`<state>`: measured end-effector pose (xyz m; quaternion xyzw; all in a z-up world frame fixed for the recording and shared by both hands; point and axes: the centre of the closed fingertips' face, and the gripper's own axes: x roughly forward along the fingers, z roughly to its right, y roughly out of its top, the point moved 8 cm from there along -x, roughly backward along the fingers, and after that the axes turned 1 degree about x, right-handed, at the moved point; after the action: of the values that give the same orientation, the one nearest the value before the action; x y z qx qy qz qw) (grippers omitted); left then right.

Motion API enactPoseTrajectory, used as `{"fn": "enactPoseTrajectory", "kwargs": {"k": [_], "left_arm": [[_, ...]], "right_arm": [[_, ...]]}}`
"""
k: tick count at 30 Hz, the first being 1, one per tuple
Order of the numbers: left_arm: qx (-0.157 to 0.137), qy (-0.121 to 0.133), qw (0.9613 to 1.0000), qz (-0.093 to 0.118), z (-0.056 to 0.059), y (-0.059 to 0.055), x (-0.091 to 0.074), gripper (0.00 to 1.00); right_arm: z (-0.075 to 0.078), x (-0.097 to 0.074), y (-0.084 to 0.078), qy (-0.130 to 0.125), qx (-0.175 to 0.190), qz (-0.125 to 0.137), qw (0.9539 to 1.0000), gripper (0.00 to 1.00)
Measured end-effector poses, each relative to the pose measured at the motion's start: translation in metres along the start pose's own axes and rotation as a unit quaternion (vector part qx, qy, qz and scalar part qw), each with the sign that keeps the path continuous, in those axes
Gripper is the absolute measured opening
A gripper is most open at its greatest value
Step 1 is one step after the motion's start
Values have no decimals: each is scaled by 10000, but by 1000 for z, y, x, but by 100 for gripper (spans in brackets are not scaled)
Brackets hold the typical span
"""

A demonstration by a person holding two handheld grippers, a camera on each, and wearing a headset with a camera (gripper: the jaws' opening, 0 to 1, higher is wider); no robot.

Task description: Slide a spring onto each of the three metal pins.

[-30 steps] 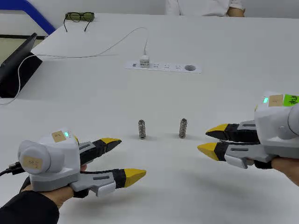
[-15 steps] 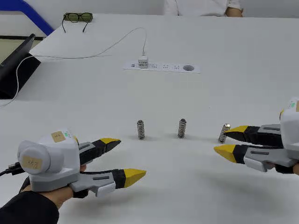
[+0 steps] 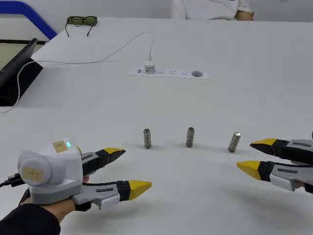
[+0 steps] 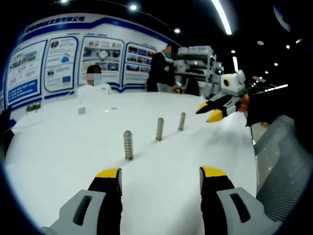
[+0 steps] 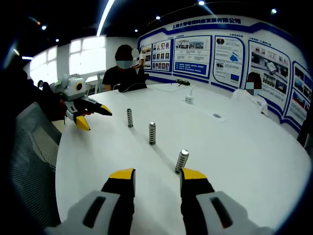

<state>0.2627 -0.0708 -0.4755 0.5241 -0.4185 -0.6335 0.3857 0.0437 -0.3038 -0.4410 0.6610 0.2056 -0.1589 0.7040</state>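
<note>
Three metal pins stand in a row on the white table, each with a spring around it: the left spring (image 3: 147, 138), the middle spring (image 3: 190, 137) and the right spring (image 3: 234, 142). My left gripper (image 3: 129, 169) hovers low at the near left, open and holding nothing, short of the left spring (image 4: 128, 145). My right gripper (image 3: 255, 154) is open at the right edge, a little to the right of the right spring (image 5: 181, 161) and not touching it. In the left gripper view the other two springs (image 4: 159, 129) (image 4: 182, 121) recede toward the right gripper (image 4: 217, 105).
A white power strip (image 3: 168, 72) with a plugged-in charger and a trailing cable lies behind the pins. Dark glasses (image 3: 81, 20) rest at the far left. A dark slanted device (image 3: 17, 68) sits at the left edge. A person (image 3: 210, 7) sits across the table.
My right gripper has drawn back to the right, away from the third pin, uncovering the spring that now stands on it. The left gripper has barely moved.
</note>
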Motion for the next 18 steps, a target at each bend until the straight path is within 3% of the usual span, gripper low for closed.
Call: {"fn": "enactPoseTrajectory", "kwargs": {"k": [18], "left_arm": [[-32, 11, 10000, -7, 0, -1, 0, 66]], "right_arm": [[7, -8, -13, -92, -5, 155, 9998, 51]]}}
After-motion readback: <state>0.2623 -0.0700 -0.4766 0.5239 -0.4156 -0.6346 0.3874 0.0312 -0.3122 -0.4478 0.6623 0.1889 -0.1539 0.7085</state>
